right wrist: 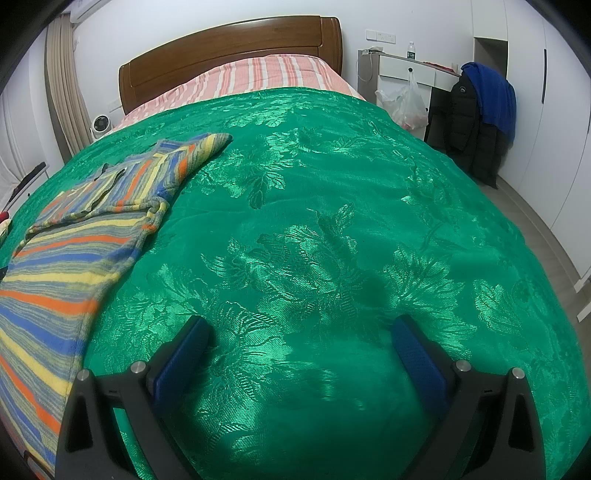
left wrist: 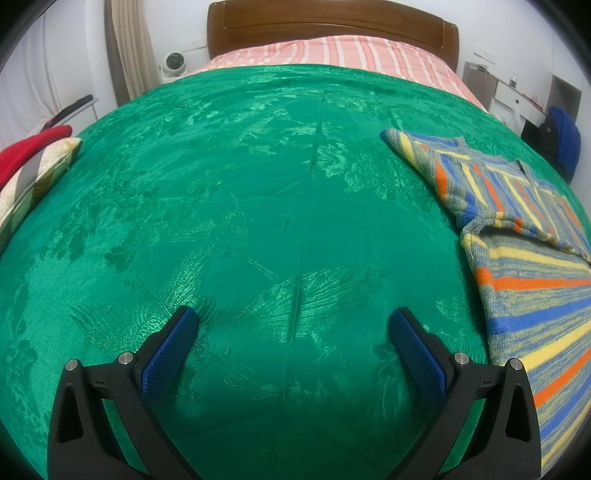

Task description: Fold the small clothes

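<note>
A striped knit sweater (left wrist: 532, 258) in blue, orange, yellow and grey lies flat on the green bedspread (left wrist: 258, 184), with a sleeve folded across its upper part. It sits at the right of the left wrist view and at the left of the right wrist view (right wrist: 74, 236). My left gripper (left wrist: 293, 321) is open and empty above bare bedspread, to the left of the sweater. My right gripper (right wrist: 301, 328) is open and empty above the bedspread (right wrist: 332, 221), to the right of the sweater.
A wooden headboard (left wrist: 332, 26) and pink striped bedding (left wrist: 332, 51) are at the far end. Folded red and patterned cloth (left wrist: 33, 162) lies at the left bed edge. A chair with dark and blue jackets (right wrist: 480, 114) and a desk (right wrist: 406, 70) stand to the right.
</note>
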